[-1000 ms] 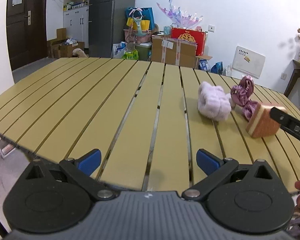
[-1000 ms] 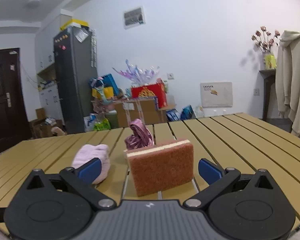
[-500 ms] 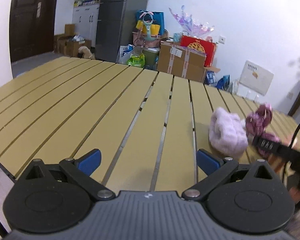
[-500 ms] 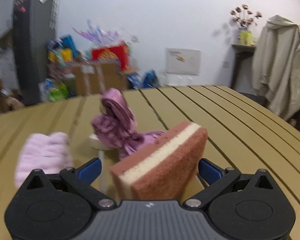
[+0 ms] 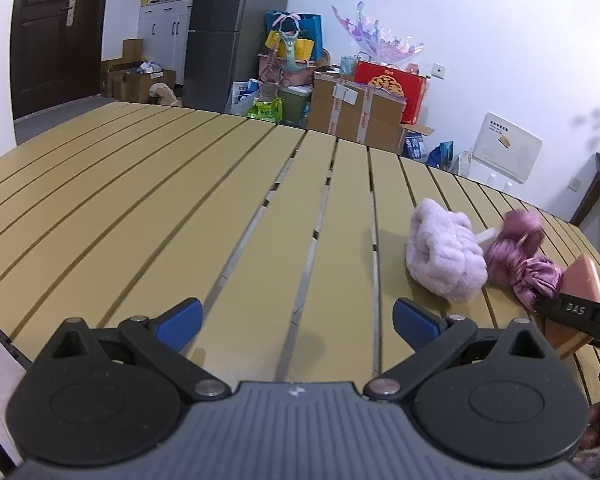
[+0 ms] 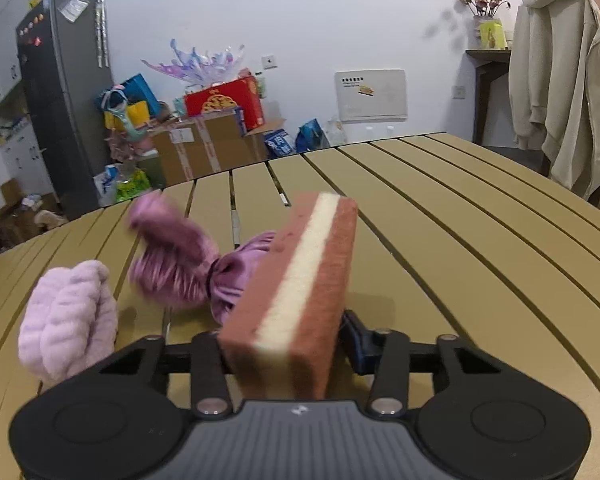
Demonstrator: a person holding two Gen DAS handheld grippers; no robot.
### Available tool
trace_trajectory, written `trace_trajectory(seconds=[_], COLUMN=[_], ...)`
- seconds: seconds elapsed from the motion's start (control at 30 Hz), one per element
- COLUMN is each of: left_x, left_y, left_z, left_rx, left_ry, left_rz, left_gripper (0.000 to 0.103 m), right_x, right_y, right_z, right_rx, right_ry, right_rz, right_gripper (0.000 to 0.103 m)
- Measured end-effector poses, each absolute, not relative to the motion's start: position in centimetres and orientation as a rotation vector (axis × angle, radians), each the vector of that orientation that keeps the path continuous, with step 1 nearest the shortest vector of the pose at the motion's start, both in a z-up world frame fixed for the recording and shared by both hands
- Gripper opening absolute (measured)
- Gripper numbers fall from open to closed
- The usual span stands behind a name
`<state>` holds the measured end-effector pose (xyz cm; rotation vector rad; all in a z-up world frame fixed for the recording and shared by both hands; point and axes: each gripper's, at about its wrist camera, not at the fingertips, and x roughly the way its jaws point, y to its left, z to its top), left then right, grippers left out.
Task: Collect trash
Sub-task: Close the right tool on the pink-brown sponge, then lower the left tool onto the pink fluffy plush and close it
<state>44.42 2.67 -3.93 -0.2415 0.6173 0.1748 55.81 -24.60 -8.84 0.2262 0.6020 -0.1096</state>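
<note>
A brown sponge (image 6: 300, 280) with a cream middle layer stands on edge on the slatted yellow table (image 6: 460, 220). My right gripper (image 6: 288, 336) has its jaws closing around the sponge's near end, with the blue pads against its sides. The left wrist view shows the same sponge (image 5: 584, 276) at the far right behind a black finger (image 5: 576, 310) of the right gripper. Left of the sponge lie a purple satin scrunchie (image 6: 180, 264) and a pale pink fluffy cloth (image 6: 68, 320). My left gripper (image 5: 296, 320) hovers open over bare slats with nothing between its fingers.
The table's near-left edge (image 5: 4, 332) drops to the floor. Behind the table stand cardboard boxes (image 5: 356, 120), bags and a grey fridge (image 5: 216, 40). A beige coat (image 6: 560, 80) hangs at the back right.
The right gripper's jaws went from wide apart to closed in on the sponge, which now points end-on. The right hand moved forward; the left view drew nearer the pink cloth.
</note>
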Motion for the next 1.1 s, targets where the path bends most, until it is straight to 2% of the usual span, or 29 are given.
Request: trace_trajectory(seconds=[0.03,0.23,0.7,1.1], left_x=[44.5,44.6,47.7,52.4], left_y=[2.4,0.3,-3.8,-8.2], left_z=[-4.0,-4.7,-3.8,-3.5], left_rx=[-0.237,-0.191,-0.126,-0.044], left_ry=[0.62,0.627,0.624,0.638], left_rz=[0.171,0.143,0.086,0.07], left_gripper=[0.103,0.103,0.103,0.103], right_x=[55.6,54.7,53.8,54.8], right_y=[-25.1,-27.6,-32.9,-36.5], right_z=[-8.9,-9.2,-9.7,-10.5], right_rx=[0.244,0.329,0.465,0.515], right_ry=[0.596,0.556,0.456,0.505], right_rz=[-0.09,-0.014,0.006,0.019], right_gripper=[0.034,0.032,0.031,0.031])
